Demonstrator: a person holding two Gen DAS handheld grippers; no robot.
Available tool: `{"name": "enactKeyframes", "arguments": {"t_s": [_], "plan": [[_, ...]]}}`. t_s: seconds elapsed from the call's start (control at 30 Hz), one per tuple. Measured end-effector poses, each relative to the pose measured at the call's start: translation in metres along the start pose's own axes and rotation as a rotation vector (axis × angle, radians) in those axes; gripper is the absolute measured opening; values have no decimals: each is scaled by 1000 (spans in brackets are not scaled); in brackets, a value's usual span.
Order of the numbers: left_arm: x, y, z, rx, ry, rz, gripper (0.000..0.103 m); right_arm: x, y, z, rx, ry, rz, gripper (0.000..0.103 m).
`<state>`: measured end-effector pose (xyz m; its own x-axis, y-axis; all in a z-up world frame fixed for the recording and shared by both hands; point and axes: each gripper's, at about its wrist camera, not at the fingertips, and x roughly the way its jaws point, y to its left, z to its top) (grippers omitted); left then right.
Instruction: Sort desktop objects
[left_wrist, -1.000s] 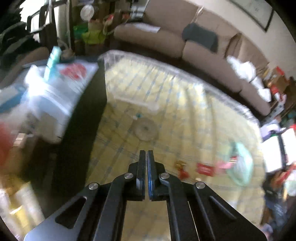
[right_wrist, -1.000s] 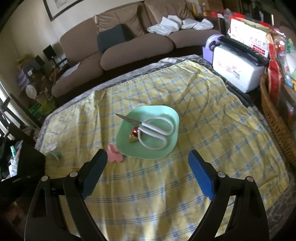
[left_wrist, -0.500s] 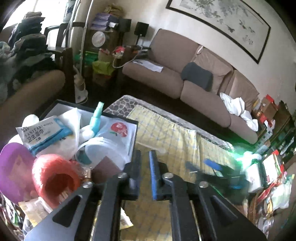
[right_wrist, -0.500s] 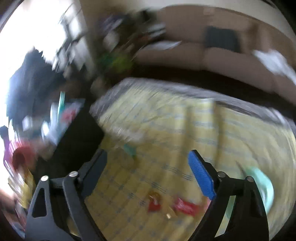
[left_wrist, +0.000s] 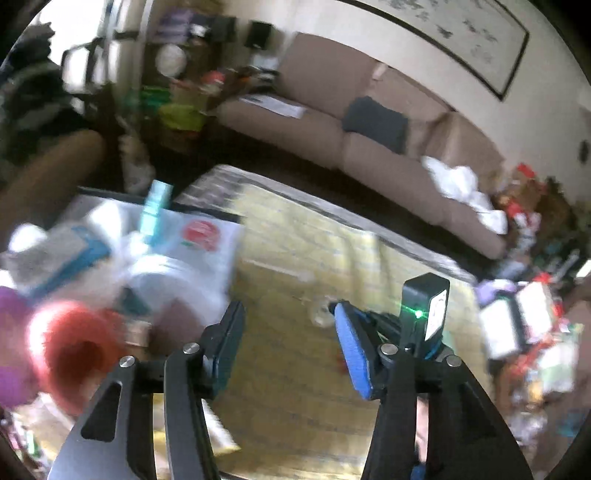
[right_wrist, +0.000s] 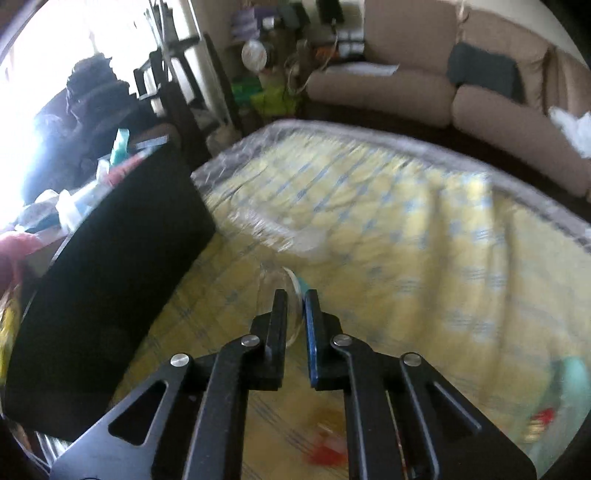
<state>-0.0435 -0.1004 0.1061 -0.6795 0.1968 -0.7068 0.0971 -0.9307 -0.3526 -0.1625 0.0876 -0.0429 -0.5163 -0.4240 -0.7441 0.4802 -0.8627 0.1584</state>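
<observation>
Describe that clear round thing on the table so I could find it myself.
Start at the yellow checked cloth and go to its side by the black box. There lies a clear tape roll, right at the tips of the right hand-held gripper. Unlike the red bits nearer by, it is see-through with a teal tab.

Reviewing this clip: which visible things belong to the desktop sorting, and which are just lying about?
Job: clear round item, red bits, green plate, black bin.
Lying about: sofa, dark cushion, white laundry, wall picture.
</observation>
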Motion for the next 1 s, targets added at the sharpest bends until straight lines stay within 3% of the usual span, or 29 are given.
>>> {"name": "enactKeyframes", "arguments": {"t_s": [0.03, 0.1, 0.17, 0.2, 0.27, 0.37, 0.43, 0.53, 0.63, 0.7, 0.73, 0.77, 0.8, 0.83, 0.87, 1.0], "plan": [[2, -4, -1, -11, 2, -29, 54, -14, -9, -1, -3, -27, -10, 9], [7, -18, -4, -10, 1, -38, 65, -47, -31, -2, 4, -84, -15, 9], [18, -36, -8, 14, -7, 3, 86, -83, -60, -9, 45, -147, -13, 9], [27, -46, -9, 34, -8, 42, 89, -101, -76, -14, 73, -179, -24, 9], [54, -69, -12, 108, 7, 109, 91, -125, -99, -27, 115, -243, -46, 9], [116, -97, -10, 234, 43, 219, 91, -139, -135, -23, 132, -211, -82, 9], [158, -98, -4, 274, 51, 273, 91, -155, -158, -27, 189, -244, -108, 9], [218, -78, 10, 197, 91, 408, 91, -166, -193, -35, 297, -244, -72, 9], [263, -59, 15, 139, 123, 510, 91, -162, -207, -39, 328, -237, -74, 9], [276, -55, 10, 136, 103, 533, 91, -156, -216, -41, 359, -226, -60, 9], [276, -53, 8, 127, 85, 511, 84, -154, -218, -43, 375, -225, -49, 9], [274, -50, 6, 106, 72, 483, 51, -151, -220, -43, 386, -227, -40, 9], [275, -46, 5, 70, 90, 448, 33, -147, -222, -44, 385, -223, -38, 9], [270, -44, 5, 41, 88, 419, 23, -144, -220, -43, 376, -212, -40, 9], [262, -44, 6, 28, 69, 388, 2, -140, -214, -41, 347, -187, -60, 9], [223, -60, 10, 97, 41, 314, 1, -138, -199, -38, 275, -158, -97, 9]]}}
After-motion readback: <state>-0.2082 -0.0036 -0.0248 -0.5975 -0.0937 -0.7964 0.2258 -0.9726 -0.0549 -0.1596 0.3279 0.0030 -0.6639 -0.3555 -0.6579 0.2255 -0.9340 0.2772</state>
